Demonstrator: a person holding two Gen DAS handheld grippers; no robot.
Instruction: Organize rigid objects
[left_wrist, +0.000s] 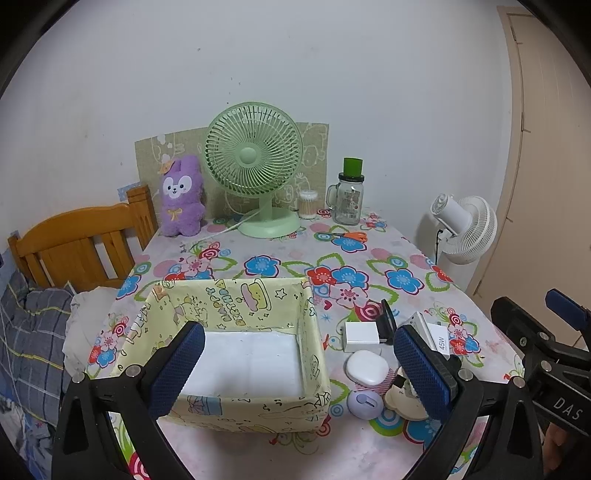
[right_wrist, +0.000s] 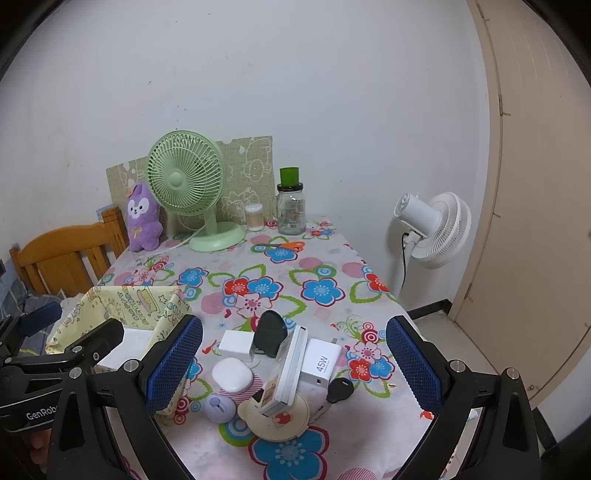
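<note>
Jaws of both grippers stand wide and hold nothing. The left gripper (left_wrist: 299, 365) hovers over the near wall of the box (left_wrist: 312, 314), a yellow cartoon-print box with a white floor, standing on the counter (left_wrist: 280, 251). The right gripper (right_wrist: 293, 363) hangs above a huddle of small things just right of the box.

In that huddle: a white charger (right_wrist: 321, 363) marked 45W, with a flat white case (right_wrist: 291, 363) leaning on edge against its left side. The case's lower end rests on a cream disc (right_wrist: 280, 421). A black key (right_wrist: 340, 389) lies touching the charger's near corner. Left of the case sit a white pebble-shaped case (right_wrist: 232, 374) and a lilac round thing (right_wrist: 220, 407). Behind them is a white cube (right_wrist: 236, 345), and beside it a black oval piece (right_wrist: 271, 332), perhaps a stand, though the view is too small to tell.

Farther back, orange scissors (right_wrist: 288, 246) lie on the floral cloth. Along the wall stand a purple plush (right_wrist: 142, 218), a green fan (right_wrist: 184, 181), a cotton-swab tub (right_wrist: 254, 217) and a jar (right_wrist: 291, 210) with a green cup on its lid. A white fan (right_wrist: 432, 225) stands on the floor to the right.
</note>
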